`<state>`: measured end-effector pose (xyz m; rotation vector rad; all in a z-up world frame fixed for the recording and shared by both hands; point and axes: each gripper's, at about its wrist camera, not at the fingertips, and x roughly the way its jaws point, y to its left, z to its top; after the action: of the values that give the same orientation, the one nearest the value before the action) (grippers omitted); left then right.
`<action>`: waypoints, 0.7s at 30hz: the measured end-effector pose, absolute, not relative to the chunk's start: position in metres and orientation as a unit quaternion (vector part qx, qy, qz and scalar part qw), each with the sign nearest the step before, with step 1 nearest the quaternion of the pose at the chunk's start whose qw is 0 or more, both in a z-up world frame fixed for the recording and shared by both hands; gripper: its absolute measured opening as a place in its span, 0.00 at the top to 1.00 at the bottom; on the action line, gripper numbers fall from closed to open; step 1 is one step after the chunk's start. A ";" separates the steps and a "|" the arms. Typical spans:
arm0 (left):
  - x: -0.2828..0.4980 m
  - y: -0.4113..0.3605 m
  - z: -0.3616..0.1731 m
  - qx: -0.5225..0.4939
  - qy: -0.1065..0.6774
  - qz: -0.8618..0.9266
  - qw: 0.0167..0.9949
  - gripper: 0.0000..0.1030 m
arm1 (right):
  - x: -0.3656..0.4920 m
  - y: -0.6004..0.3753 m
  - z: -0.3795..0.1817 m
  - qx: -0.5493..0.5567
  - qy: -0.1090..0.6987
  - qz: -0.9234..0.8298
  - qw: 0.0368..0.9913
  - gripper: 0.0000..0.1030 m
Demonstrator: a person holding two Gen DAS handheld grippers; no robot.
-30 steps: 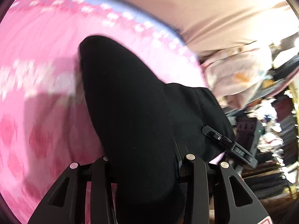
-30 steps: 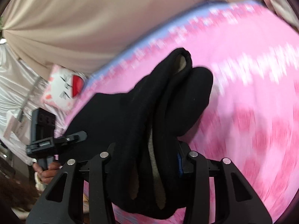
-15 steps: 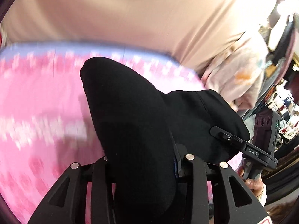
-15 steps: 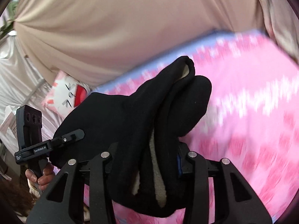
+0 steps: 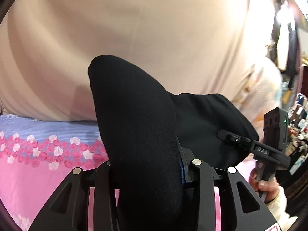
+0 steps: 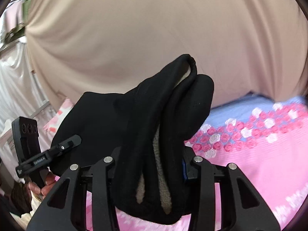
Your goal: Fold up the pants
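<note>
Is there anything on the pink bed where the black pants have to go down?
Nothing visible. Both the left gripper and right gripper are clamped on the black pants, and the flowery pink bedspread beneath looks bare.

Two close wrist views, facing forward (shared: black pants (image 5: 138, 134), curtain (image 6: 154, 28))

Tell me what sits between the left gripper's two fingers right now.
A thick bunch of the black pants fills the gap of the left gripper, clamped by both fingers; the left wrist view shows it.
</note>
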<state>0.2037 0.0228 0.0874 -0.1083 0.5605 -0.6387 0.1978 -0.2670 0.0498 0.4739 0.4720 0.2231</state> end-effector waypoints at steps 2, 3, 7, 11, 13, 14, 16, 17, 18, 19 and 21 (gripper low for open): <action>0.237 0.018 0.055 -0.053 0.292 -0.298 0.907 0.67 | 0.231 -0.273 0.019 0.237 0.254 0.102 0.932 0.62; 0.252 0.017 0.038 -0.059 0.306 -0.296 0.903 0.67 | 0.244 -0.272 0.004 0.239 0.266 0.098 0.929 0.62; 0.293 0.014 -0.023 -0.063 0.365 -0.282 0.885 0.67 | 0.285 -0.278 -0.063 0.258 0.324 0.084 0.906 0.62; 0.306 0.023 -0.065 -0.069 0.399 -0.268 0.874 0.55 | 0.296 -0.283 -0.105 0.273 0.360 0.076 0.889 0.51; 0.310 0.031 -0.076 -0.084 0.422 -0.261 0.864 0.40 | 0.296 -0.291 -0.107 0.302 0.368 0.088 0.875 0.43; 0.310 0.040 -0.078 -0.103 0.432 -0.259 0.858 0.40 | 0.292 -0.295 -0.105 0.310 0.370 0.088 0.871 0.43; 0.301 0.058 -0.069 -0.117 0.428 -0.253 0.859 0.39 | 0.273 -0.306 -0.095 0.313 0.362 0.073 0.875 0.37; 0.296 0.069 -0.060 -0.111 0.422 -0.246 0.865 0.39 | 0.258 -0.316 -0.086 0.311 0.352 0.053 0.881 0.36; 0.283 0.083 -0.042 -0.088 0.408 -0.211 0.884 0.40 | 0.241 -0.324 -0.074 0.308 0.337 0.028 0.889 0.35; 0.278 0.090 -0.032 -0.074 0.395 -0.185 0.897 0.41 | 0.219 -0.334 -0.054 0.298 0.307 -0.006 0.904 0.39; 0.259 0.105 0.011 -0.052 0.340 -0.147 0.927 0.42 | 0.201 -0.332 -0.020 0.256 0.277 -0.021 0.926 0.59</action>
<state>0.2594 0.1050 0.0112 -0.1068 0.6977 -0.3023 0.2007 -0.3321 -0.0198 0.5244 0.5687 -0.0433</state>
